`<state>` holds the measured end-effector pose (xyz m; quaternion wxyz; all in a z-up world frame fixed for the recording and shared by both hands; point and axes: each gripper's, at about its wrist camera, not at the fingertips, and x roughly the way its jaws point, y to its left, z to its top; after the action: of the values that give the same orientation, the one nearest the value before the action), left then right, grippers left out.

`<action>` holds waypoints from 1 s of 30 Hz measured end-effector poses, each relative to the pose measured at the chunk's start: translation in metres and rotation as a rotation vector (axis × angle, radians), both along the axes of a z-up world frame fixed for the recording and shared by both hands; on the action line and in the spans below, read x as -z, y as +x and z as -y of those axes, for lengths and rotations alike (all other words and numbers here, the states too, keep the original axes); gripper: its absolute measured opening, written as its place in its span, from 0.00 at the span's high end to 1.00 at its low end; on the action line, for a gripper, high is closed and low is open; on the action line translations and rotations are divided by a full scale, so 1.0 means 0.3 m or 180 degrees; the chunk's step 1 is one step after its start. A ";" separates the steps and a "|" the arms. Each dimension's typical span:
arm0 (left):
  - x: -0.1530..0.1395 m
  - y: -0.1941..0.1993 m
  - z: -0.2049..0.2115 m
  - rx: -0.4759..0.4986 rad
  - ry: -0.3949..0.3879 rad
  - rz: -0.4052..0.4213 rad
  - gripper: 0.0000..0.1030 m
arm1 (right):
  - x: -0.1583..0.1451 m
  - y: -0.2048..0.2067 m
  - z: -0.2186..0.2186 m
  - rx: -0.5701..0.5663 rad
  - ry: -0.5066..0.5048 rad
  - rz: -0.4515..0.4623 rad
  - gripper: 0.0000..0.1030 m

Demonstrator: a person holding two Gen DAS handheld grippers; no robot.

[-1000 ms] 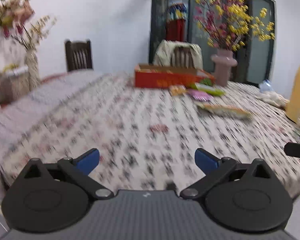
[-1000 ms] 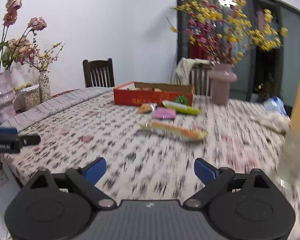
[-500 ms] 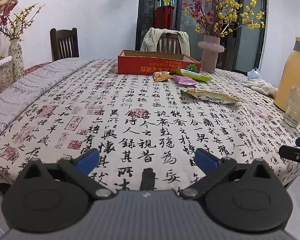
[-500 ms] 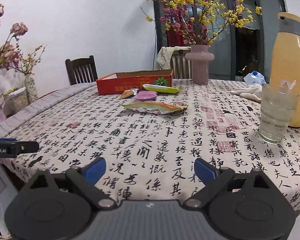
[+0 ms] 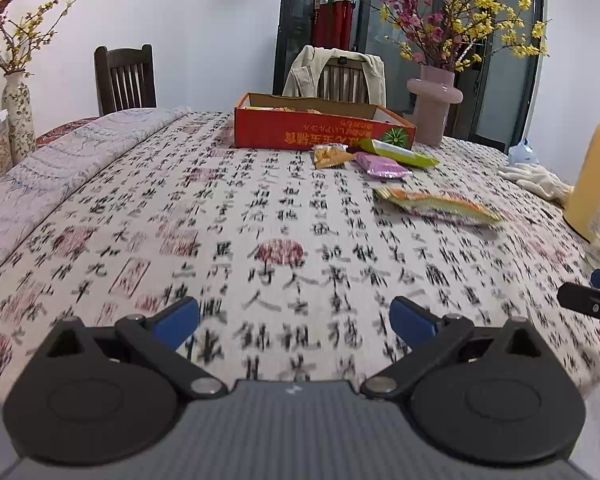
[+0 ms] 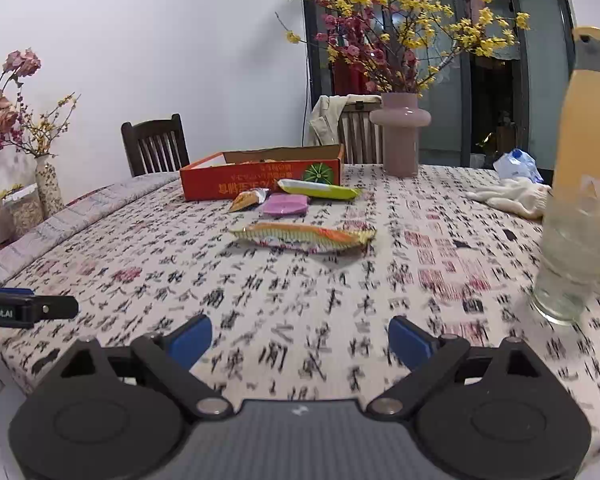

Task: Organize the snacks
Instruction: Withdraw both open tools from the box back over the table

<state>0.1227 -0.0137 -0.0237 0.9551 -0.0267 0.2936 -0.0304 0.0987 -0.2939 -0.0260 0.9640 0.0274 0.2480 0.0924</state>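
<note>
Calligraphy tablecloth — white-walled dining room

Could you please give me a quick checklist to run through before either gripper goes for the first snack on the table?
1. Left gripper jaws open and holding nothing: ok.
2. Right gripper jaws open and holding nothing: ok.
3. Long orange packet lies flat on the tablecloth, apart from the other snacks, with bare cloth on the way to it: ok.
4. Red box open on top: ok; free room inside: cannot tell.
5. Glass beside the yellow jug at the right edge, clear of the right gripper's path: cannot tell.
6. Picture sharp enough to aim: not ok, the tablecloth is blurred.
</note>
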 end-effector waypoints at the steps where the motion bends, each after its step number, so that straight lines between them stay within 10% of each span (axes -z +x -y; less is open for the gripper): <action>1: -0.005 0.017 -0.001 -0.0003 -0.0010 0.0002 0.00 | -0.004 0.018 -0.004 -0.0008 -0.0010 -0.0004 0.08; 17: -0.111 0.445 -0.032 0.0235 -0.0085 -0.0102 0.00 | -0.061 0.426 -0.062 -0.0182 -0.0102 -0.0090 0.08; 30: -0.095 1.109 0.076 0.0870 -0.0454 -0.0626 0.11 | -0.102 0.968 -0.164 -0.0441 -0.0135 -0.0301 0.17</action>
<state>0.4554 -0.0364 0.0049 0.9044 -0.0570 0.3836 -0.1779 0.3890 -0.2448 0.0047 0.9428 -0.0060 0.2965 0.1522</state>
